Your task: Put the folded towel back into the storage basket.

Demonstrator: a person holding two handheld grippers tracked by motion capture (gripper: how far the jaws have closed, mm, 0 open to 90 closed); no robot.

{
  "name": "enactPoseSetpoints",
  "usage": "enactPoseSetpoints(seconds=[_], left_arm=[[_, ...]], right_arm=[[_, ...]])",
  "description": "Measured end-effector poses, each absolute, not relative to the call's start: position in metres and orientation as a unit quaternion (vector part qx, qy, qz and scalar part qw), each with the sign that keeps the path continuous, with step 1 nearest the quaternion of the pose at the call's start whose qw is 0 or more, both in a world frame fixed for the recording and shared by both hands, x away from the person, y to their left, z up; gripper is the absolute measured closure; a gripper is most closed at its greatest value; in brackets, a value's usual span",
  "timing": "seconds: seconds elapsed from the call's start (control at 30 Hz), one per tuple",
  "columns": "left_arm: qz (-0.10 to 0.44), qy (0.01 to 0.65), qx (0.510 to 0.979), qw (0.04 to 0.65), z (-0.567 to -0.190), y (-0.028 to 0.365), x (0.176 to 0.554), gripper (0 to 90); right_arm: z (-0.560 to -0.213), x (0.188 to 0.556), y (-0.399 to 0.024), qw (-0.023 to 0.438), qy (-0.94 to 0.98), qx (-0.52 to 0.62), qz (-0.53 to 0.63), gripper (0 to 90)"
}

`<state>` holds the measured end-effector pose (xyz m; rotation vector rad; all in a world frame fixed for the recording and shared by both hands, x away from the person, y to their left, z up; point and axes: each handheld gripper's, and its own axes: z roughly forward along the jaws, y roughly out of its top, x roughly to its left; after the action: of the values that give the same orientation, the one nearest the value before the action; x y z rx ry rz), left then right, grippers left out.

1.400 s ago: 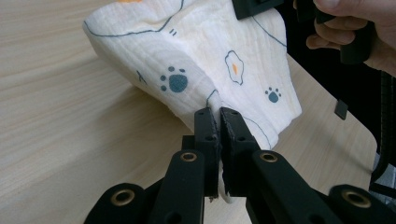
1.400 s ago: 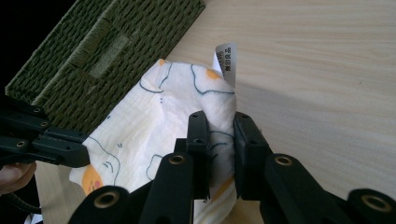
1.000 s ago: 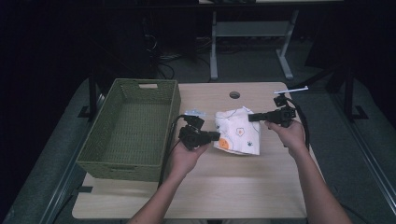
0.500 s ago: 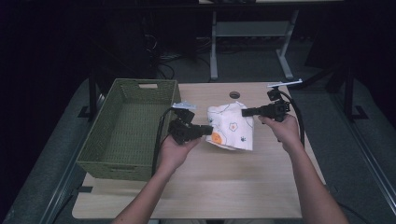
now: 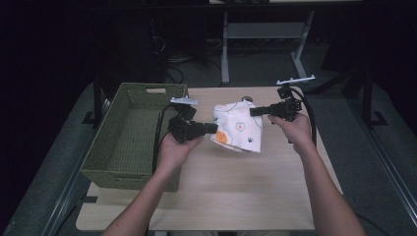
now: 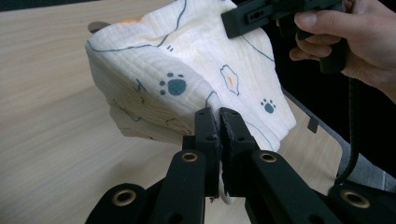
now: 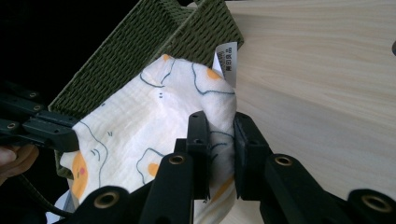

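Between both sets of fingers, clamped on opposite edges, the cloth (image 5: 238,129) hangs above the tabletop (image 5: 236,187); uneven pulling could slip one thin pinch free.

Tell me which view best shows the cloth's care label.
The right gripper view: the white care label sticks up from the cloth edge, its print facing the camera. The high view gives a pale speck at the cloth's top edge, too small to tell. The left gripper view gives the paw-print side.
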<state>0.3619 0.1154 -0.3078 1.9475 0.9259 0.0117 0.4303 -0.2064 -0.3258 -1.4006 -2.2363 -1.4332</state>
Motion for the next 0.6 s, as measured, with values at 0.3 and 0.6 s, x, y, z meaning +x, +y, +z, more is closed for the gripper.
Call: enactPoseSetpoints(seconds=[0.3,0.6], left_arm=[[-0.002,0.372,0.798,0.475,-0.293,0.127,0.37,87.4],[0.004,0.375,0.794,0.479,-0.276,0.149,0.375,87.4]], right_arm=[[-0.314,0.435,-0.198,0.071,-0.739,-0.467,-0.48,78.3],[-0.298,0.439,-0.183,0.072,-0.74,-0.464,-0.482,78.4]])
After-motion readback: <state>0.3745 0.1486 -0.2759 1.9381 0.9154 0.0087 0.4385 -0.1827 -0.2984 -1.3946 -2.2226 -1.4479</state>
